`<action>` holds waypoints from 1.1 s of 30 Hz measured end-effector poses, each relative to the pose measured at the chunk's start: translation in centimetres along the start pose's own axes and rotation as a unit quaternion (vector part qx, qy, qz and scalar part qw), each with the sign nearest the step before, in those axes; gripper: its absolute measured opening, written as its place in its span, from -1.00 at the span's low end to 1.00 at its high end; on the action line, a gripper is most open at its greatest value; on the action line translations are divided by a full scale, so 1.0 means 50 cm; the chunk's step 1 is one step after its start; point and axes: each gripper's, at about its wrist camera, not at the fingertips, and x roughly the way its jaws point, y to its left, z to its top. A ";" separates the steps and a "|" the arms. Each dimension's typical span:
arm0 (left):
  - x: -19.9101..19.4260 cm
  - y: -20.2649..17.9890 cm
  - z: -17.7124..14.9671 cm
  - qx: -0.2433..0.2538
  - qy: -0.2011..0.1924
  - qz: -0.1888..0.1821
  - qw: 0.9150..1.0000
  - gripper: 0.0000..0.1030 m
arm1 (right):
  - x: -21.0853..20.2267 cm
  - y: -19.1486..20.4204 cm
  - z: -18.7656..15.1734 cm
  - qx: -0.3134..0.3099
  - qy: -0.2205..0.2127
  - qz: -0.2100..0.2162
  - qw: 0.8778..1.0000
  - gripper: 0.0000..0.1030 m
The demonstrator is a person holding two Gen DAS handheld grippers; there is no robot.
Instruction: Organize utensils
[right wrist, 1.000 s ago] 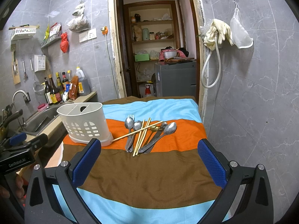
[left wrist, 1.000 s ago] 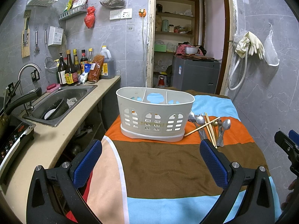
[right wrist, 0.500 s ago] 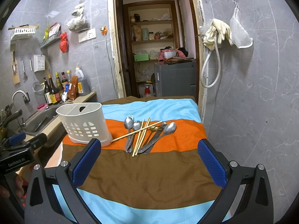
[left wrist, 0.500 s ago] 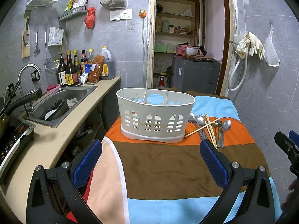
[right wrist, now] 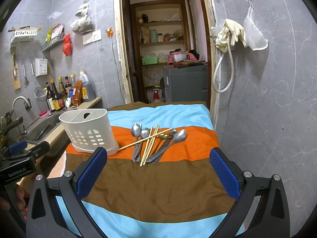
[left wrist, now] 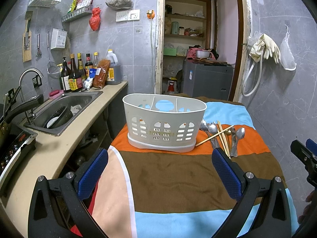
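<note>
Both tongs spread wide, holding nothing: left tongs (left wrist: 159,167), right tongs (right wrist: 158,166). White caddy (right wrist: 88,130) upright on striped worktop (right wrist: 158,186). Utensil pile (right wrist: 156,141) just right of caddy; one chopstick (right wrist: 145,139) tip touching caddy base.

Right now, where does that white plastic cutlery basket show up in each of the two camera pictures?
Left wrist view: the white basket stands mid-frame on the orange stripe.
Right wrist view: the white basket sits left of centre.
Shared landmark: the crossed chopsticks beside it.
</note>
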 end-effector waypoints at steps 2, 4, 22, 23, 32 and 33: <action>0.000 0.000 0.000 0.000 0.000 0.000 1.000 0.98 | 0.000 0.001 0.000 0.000 0.001 0.000 1.000 1.00; 0.002 0.002 0.001 0.000 0.002 0.001 1.000 0.98 | 0.000 0.001 0.000 0.000 0.001 0.000 1.000 1.00; 0.048 0.002 0.025 0.001 -0.002 -0.008 1.000 0.98 | 0.031 0.008 0.033 -0.031 0.010 -0.047 0.998 1.00; 0.051 0.002 0.029 0.001 -0.002 -0.009 1.000 0.98 | 0.032 0.006 0.037 -0.028 0.014 -0.052 0.998 1.00; 0.075 -0.024 0.067 0.024 -0.025 -0.028 0.999 0.98 | 0.034 -0.027 0.056 0.010 0.014 -0.099 0.995 1.00; 0.077 -0.026 0.069 0.026 -0.026 -0.030 0.999 0.98 | 0.033 -0.030 0.058 0.014 0.013 -0.102 0.995 1.00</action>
